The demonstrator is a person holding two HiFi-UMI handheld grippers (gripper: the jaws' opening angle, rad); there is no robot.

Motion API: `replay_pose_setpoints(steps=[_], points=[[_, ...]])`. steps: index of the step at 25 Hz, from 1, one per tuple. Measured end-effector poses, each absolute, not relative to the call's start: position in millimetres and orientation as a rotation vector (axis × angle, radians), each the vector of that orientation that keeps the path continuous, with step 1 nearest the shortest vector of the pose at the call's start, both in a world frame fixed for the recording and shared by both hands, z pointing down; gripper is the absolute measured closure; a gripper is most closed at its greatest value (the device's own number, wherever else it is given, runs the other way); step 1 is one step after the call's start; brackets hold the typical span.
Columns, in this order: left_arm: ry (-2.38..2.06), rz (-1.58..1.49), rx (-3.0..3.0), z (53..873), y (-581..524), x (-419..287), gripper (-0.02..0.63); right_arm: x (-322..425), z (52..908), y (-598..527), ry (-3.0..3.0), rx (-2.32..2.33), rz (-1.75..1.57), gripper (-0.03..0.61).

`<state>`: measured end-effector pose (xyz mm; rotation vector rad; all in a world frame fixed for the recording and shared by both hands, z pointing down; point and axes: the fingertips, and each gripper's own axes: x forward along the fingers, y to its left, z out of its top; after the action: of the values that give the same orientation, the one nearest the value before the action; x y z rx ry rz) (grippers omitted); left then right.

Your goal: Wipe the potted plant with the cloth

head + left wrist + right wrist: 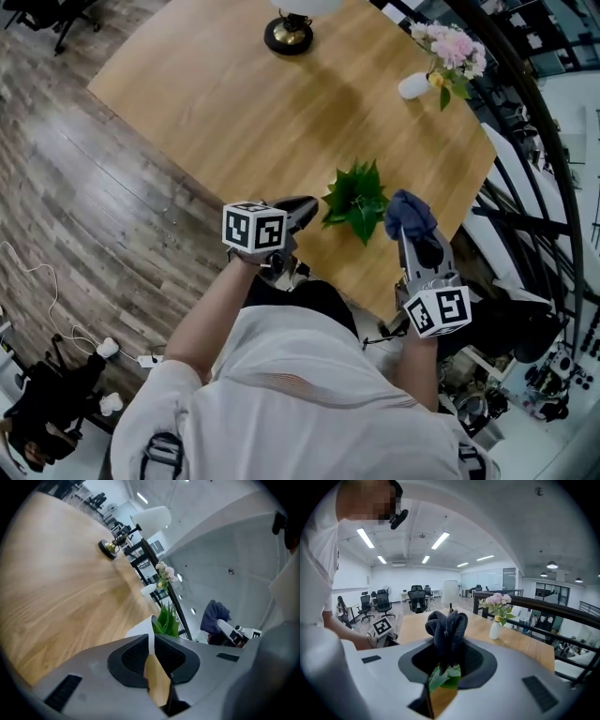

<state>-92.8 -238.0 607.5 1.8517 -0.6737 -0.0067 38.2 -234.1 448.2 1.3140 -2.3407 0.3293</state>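
A small green potted plant (356, 201) stands near the front edge of the wooden table (234, 103). In the left gripper view its leaves (167, 619) rise from a white pot (139, 630) just beyond the jaws. My left gripper (302, 214) sits close to the plant's left side, its jaws shut to a thin slit with nothing pinched. My right gripper (418, 240) is to the right of the plant, shut on a bunched dark blue cloth (409, 214). In the right gripper view the cloth (446, 629) sticks up from the jaws, with green leaves (444, 677) showing below it.
A lamp with a brass base (289, 34) stands at the table's far side. A white vase of pink flowers (414, 86) is at the far right edge. A dark railing (525, 112) runs along the table's right. Wood floor and cables (56, 281) lie to the left.
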Motion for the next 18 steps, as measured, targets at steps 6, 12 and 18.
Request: replay_pose_setpoints(steps=[6, 12, 18], points=[[-0.462, -0.086, 1.797, 614.4, -256.8, -73.0, 0.558, 27.4, 455.0, -230.9, -2.298, 1.345, 0.352, 0.433], [-0.386, -0.039, 1.778, 618.3, -261.7, -57.0, 0.505, 36.2, 457.8, -233.0, -2.276, 1.416, 0.403, 0.433], [-0.398, -0.020, 1.708, 629.7, -266.8, -50.7, 0.500, 42.1, 456.9, -240.7, -2.300, 1.404, 0.420, 0.431]])
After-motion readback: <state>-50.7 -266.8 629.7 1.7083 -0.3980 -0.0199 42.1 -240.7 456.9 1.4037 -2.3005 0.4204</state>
